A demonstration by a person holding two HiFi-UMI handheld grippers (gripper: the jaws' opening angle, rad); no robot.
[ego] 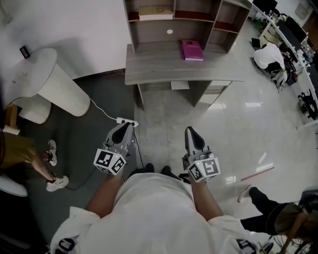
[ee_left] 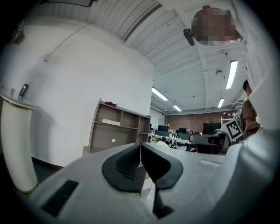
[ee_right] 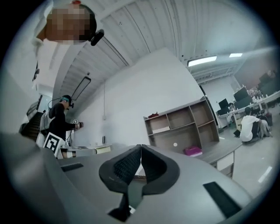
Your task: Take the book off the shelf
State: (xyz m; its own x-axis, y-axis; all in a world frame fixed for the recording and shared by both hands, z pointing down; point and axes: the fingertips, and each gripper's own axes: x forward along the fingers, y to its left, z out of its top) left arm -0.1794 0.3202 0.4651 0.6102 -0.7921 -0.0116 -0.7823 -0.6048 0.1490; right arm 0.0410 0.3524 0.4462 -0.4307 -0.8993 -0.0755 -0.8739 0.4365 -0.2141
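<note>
Your left gripper (ego: pixel 125 127) and right gripper (ego: pixel 191 132) press their ribbed black pads together on nothing. At twelve o'clock, the flat pale book (ego: pixel 155 12) lies on the grey wood-grain shelf (ego: pixel 151 32).

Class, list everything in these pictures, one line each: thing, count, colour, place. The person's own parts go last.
desk: one, grey, ahead by the wall
shelf unit: one, grey-brown, on the desk
cream book: one, cream, left shelf compartment
pink book: one, pink, flat on the desk
ribbed column: one, white, floor at left
power strip: one, white, floor before desk
bystander's shoes: two, white, left floor
left tongs: one, grey-black, shut, empty
right tongs: one, grey-black, shut, empty
</note>
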